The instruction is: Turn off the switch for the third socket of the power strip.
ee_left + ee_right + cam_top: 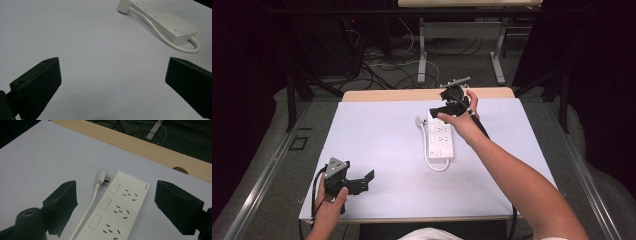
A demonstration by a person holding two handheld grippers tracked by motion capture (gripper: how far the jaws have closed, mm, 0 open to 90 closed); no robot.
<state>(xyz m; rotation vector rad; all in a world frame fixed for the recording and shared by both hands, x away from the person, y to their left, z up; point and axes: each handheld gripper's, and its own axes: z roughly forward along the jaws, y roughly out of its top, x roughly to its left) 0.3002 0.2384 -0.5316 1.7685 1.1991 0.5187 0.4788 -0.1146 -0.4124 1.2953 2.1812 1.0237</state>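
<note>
A white power strip [441,139] [117,208] [165,20] lies lengthwise in the middle of the white sheet. Its white cable [434,165] [87,210] loops back along its left side, and the white plug [419,120] [101,178] [123,6] rests beside the strip's far left corner. My right gripper [441,113] [115,202] hovers over the strip's far end, open, with the strip and plug below and between its jaws, no pad touching. My left gripper [362,181] [112,85] rests at the near left of the table, open and holding nothing, pointing toward the strip.
The white sheet [377,135] covers a wooden table, whose bare far edge [412,94] [140,145] shows beyond it. Behind the table, cables and a desk frame [422,55] stand on the floor. Dark curtains flank both sides.
</note>
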